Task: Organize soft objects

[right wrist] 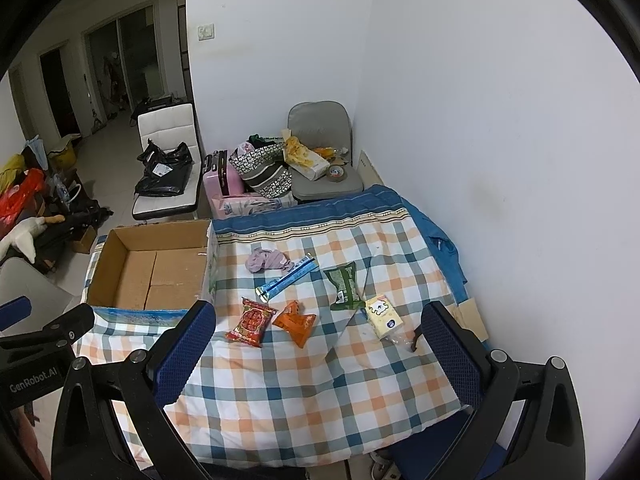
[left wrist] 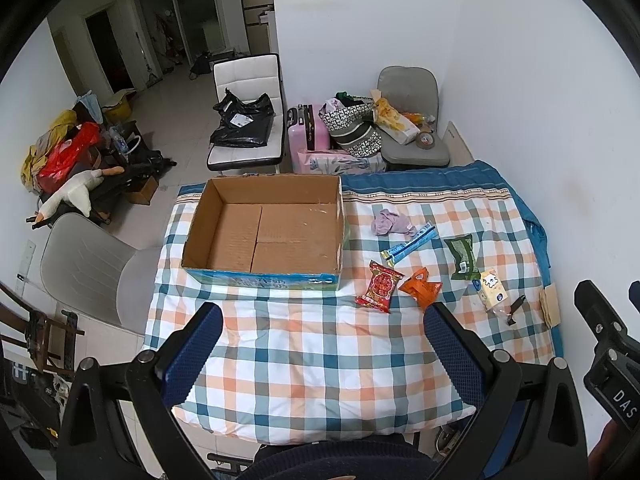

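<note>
Six soft things lie on the checked quilt [left wrist: 304,352] covering the surface, right of an open cardboard box [left wrist: 264,232] at its far left. Largest is a crumpled lilac cloth [left wrist: 390,222], farthest away; then a green packet [left wrist: 462,258], a red snack pack [left wrist: 378,287], a yellow tissue pack [left wrist: 493,289] at the right, an orange pouch [left wrist: 422,290] just beside the red pack, and a slim blue sachet [left wrist: 408,245] between cloth and packs. Nothing covers them. Left tool [left wrist: 322,322] and right tool [right wrist: 318,320] hover at the near edge, both spread wide and holding nothing.
</note>
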Tool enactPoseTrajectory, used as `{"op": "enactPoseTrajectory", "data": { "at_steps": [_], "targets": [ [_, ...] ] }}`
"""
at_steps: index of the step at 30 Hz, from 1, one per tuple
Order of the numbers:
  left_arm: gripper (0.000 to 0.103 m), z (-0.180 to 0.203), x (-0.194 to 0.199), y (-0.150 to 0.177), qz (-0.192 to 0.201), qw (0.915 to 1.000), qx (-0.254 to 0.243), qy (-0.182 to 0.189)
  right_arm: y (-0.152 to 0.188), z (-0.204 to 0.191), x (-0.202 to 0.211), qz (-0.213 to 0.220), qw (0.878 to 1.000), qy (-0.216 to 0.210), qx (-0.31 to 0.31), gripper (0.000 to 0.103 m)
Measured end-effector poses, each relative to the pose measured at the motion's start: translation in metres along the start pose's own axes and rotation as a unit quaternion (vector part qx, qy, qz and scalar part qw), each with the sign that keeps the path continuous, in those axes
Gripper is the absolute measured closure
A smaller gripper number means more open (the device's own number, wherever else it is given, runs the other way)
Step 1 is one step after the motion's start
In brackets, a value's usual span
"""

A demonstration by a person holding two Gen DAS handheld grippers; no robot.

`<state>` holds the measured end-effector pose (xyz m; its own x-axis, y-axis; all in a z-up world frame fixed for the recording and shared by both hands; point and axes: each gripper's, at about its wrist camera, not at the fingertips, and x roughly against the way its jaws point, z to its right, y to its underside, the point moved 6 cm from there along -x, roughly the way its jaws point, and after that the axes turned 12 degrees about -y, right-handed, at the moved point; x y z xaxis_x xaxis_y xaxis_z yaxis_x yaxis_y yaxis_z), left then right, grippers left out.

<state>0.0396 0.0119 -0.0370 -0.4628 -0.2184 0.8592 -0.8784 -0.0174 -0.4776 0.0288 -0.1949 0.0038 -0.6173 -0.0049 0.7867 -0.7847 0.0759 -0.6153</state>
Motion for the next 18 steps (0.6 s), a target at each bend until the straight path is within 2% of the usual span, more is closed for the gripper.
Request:
{"op": "enactPoseTrajectory", "data": {
  "at_steps": [18],
  "targets": [
    [0.000, -0.0049, 0.0003, -0.0031, 0.006, 1.0000, 0.002, -0.001, -0.0018, 0.0009, 0.0012, 0.004, 1.000, 0.000, 0.000, 0.000]
  ]
}}
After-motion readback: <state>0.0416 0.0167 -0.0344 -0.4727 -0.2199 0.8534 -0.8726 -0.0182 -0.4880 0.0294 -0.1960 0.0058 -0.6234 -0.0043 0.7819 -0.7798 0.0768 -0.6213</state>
